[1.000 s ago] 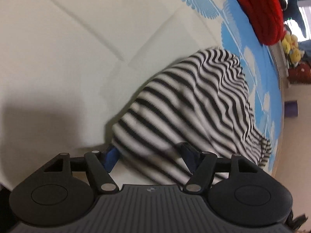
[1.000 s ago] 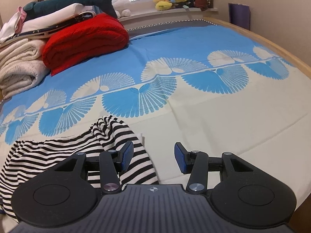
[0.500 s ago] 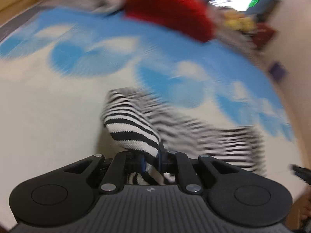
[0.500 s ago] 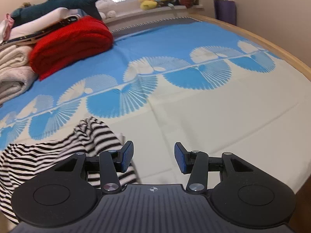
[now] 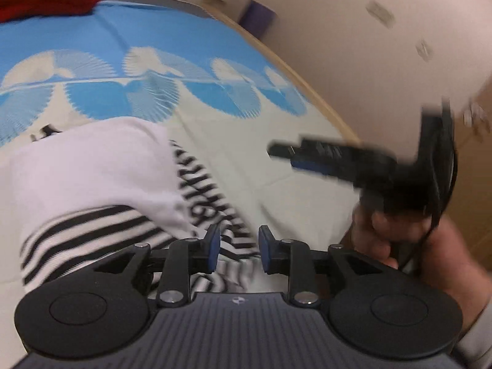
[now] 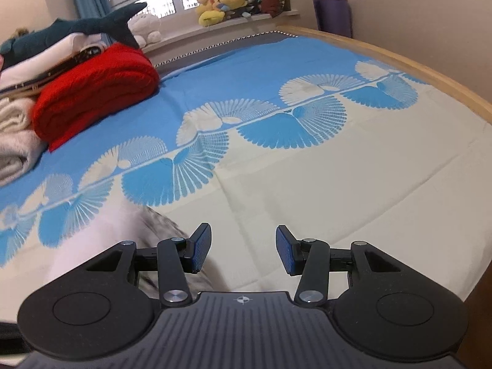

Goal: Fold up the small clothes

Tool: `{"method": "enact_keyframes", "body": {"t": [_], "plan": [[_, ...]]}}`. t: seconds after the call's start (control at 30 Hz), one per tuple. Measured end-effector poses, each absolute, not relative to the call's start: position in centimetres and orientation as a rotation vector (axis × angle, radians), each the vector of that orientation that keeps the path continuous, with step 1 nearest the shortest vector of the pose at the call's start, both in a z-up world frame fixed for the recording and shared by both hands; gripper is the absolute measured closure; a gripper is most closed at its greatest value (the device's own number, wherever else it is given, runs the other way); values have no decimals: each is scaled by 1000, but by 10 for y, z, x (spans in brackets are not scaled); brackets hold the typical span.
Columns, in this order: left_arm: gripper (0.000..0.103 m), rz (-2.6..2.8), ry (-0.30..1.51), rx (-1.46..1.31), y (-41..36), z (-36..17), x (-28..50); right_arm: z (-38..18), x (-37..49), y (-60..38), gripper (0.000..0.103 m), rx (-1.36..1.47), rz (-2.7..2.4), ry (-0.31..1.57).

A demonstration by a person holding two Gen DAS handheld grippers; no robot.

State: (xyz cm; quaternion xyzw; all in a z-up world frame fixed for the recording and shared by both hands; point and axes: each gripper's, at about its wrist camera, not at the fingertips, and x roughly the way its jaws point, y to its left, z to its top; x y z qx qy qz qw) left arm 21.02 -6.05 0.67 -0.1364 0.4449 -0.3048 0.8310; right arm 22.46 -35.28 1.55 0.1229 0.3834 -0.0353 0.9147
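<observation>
A small black-and-white striped garment (image 5: 101, 184) lies bunched on the bed, its white inside turned up over the stripes. My left gripper (image 5: 238, 252) is open just above its near edge, with striped cloth showing between the fingers but not pinched. In the right wrist view the garment (image 6: 123, 240) is a blurred pale shape at lower left. My right gripper (image 6: 243, 252) is open and empty over the cream sheet, just right of the garment. It also shows blurred in the left wrist view (image 5: 323, 156), held in a hand.
The bed has a blue and cream fan-patterned sheet (image 6: 276, 98) and a wooden edge (image 6: 415, 61) on the right. A folded red blanket (image 6: 92, 89), pale folded blankets (image 6: 15, 141) and a plush shark (image 6: 77, 27) sit at the back left. Stuffed toys (image 6: 221, 6) line the windowsill.
My left gripper, shut on the striped garment half a second ago, has swung right with it and opened, leaving the garment turned over white side up. My right gripper stayed open.
</observation>
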Motion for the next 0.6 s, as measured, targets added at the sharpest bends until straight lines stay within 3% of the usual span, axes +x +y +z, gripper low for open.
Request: {"method": "enact_keyframes", "body": {"t": [0.13,0.27,0.33,0.43,0.6], "plan": [[59,-502,933,-347,-7,19,227,13,234,-347,55,340,14,802],[54,-328,1049,-371,28,6,246,0,249,-325,55,419,152,885],[41,-273,1105,-366,37,-4,247,-10,260,-310,55,430,201,950],[31,-257,1150,-385,43,-16,242,-27,277,-294,54,469,196,1031],[24,-241,1196,-430,55,-25,234,-46,300,-280,54,574,175,1087]]}}
